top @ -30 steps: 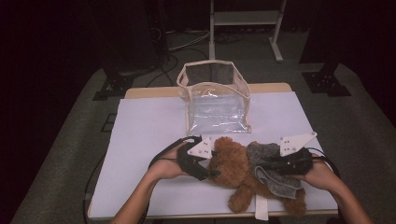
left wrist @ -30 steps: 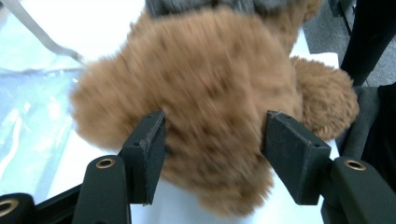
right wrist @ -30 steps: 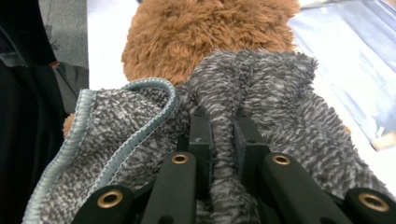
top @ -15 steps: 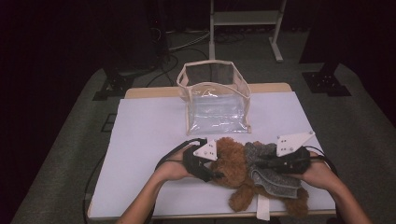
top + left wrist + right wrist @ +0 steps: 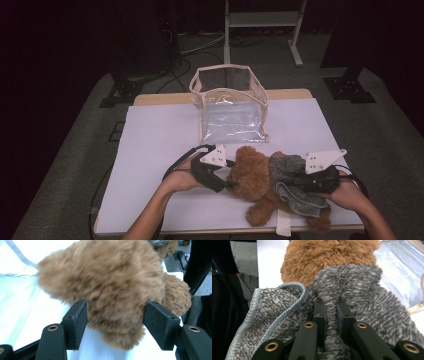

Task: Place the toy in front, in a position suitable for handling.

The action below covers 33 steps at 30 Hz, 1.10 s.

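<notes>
Pinching grey knitted garment (image 5: pixel 352 290) in shut right tongs (image 5: pixel 331 312) at lower right; left tongs (image 5: pixel 115 317), just widening, straddling soft, light brown plush bear (image 5: pixel 107 282); best gripped by fabric folds.

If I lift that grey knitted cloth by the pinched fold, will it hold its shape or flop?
The grey fuzzy knitted cloth will probably flop: it already drapes in soft folds over the brown plush teddy bear. It looks light for its size, thin with a stitched hem. Its nubby pile likely resists slipping where the right hand-held gripper pinches a fold.
</notes>
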Motion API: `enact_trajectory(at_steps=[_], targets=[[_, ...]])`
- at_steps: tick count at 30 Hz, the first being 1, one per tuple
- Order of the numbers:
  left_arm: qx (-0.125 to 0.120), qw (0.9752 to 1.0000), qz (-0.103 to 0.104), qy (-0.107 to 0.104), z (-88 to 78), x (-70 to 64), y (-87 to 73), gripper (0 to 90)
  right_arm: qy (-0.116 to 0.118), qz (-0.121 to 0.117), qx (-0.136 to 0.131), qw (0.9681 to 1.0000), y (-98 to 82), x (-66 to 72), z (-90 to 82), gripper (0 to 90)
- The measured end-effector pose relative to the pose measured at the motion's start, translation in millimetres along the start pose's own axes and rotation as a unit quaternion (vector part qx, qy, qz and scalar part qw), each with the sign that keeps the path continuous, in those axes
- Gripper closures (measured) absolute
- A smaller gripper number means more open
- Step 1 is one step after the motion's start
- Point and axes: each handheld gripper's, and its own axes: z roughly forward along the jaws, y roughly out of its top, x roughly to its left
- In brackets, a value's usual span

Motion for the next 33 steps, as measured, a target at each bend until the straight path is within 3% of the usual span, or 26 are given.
enact_trajectory(at_steps=[12, 16, 22, 25, 30, 33], targets=[[-0.007, 0.9996, -0.014, -0.023, 19.5, 2.3, -0.3, 29.6, 0.000, 0.025, -0.020, 0.9995, -18.1, -1.6, -14.7, 80.3], [-0.015, 0.9992, -0.018, -0.032, 20.6, 4.5, 3.6, 37.0, -0.003, 0.031, -0.026, 0.9992, -23.4, -2.4, -19.4, 80.3], [-0.039, 0.9980, -0.020, -0.047, 22.6, 1.0, 10.6, 39.7, -0.006, 0.035, -0.029, 0.9990, -24.9, -3.8, -24.0, 80.2], [-0.049, 0.9975, -0.016, -0.048, 21.6, -1.7, 18.2, 39.9, -0.013, 0.029, -0.022, 0.9993, -20.3, -3.3, -29.2, 80.0], [-0.043, 0.9982, 0.003, -0.043, 22.7, -5.6, 30.3, 40.0, -0.021, 0.008, -0.013, 0.9996, -2.8, 0.1, -36.3, 79.7], [-0.042, 0.9982, 0.007, -0.044, 23.7, -7.3, 33.7, 39.9, -0.019, -0.006, -0.023, 0.9995, 8.4, 2.9, -36.4, 79.7]])
